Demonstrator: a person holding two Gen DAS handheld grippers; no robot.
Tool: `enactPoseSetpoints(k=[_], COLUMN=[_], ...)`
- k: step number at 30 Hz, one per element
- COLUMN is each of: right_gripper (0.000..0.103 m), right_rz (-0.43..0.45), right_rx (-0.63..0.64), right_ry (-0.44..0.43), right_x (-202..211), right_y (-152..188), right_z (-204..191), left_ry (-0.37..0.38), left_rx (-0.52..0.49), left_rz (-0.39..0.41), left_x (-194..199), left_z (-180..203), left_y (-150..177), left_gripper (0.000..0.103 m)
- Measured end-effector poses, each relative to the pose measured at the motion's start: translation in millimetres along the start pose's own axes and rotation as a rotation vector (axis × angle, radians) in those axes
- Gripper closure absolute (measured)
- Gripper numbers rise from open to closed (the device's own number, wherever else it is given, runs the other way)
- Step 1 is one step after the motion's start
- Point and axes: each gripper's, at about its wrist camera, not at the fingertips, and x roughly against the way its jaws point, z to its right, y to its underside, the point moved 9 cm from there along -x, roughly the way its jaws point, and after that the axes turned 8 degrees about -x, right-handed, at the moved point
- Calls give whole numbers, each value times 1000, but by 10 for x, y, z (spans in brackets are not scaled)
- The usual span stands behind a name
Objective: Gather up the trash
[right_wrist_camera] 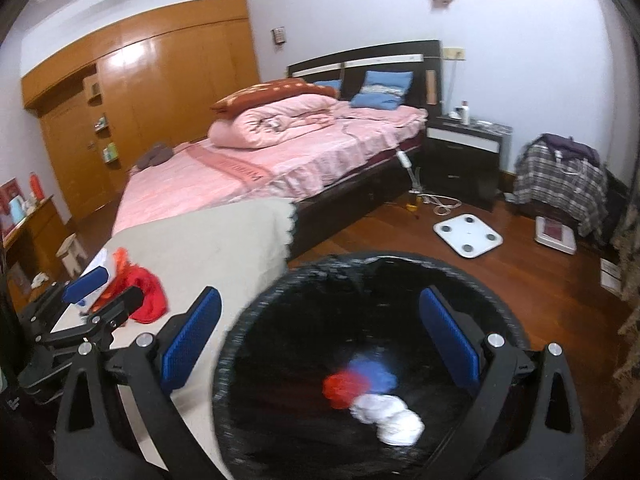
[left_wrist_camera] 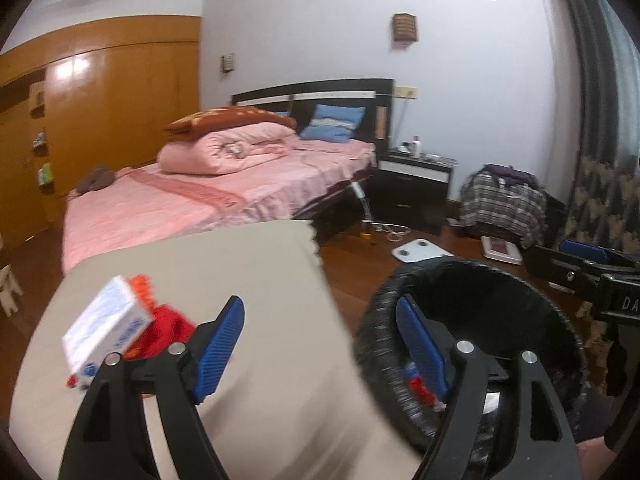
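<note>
A black bag-lined bin (right_wrist_camera: 360,260) stands beside a beige-covered table (right_wrist_camera: 208,240). Inside it lie a red wrapper (right_wrist_camera: 344,388), a blue scrap (right_wrist_camera: 378,372) and a crumpled white wad (right_wrist_camera: 396,416). My right gripper (right_wrist_camera: 320,330) hangs open above the bin's mouth, with nothing between its pads. On the table rest a white-and-blue box (left_wrist_camera: 108,332) and a red-orange wrapper (left_wrist_camera: 168,328). My left gripper (left_wrist_camera: 320,346) is open and empty, straddling the table edge and the bin (left_wrist_camera: 480,276); its left finger is just right of the wrapper. The right gripper (left_wrist_camera: 592,268) shows at that view's right edge.
A bed (right_wrist_camera: 280,160) with pink bedding stands behind the table. A black nightstand (right_wrist_camera: 464,148), a white floor scale (right_wrist_camera: 468,234) and a chair draped in plaid clothes (right_wrist_camera: 560,180) sit on the wooden floor. A wooden wardrobe (right_wrist_camera: 160,80) lines the left wall.
</note>
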Motion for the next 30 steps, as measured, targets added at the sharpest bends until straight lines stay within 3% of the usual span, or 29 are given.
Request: enactPoseSetpoints(k=[17, 30], right_gripper=[6, 6], right_rz=[-67, -123], right_rx=[116, 175], right_ry=[-162, -187], right_x=[-448, -749], right_y=[106, 281], right_z=[-1194, -1600], left_ry=[-285, -288], left_rx=[110, 190], left_rz=[-48, -128], left_x=[380, 268], left_z=[-1440, -1802], left_y=[484, 963], left_gripper=[25, 32])
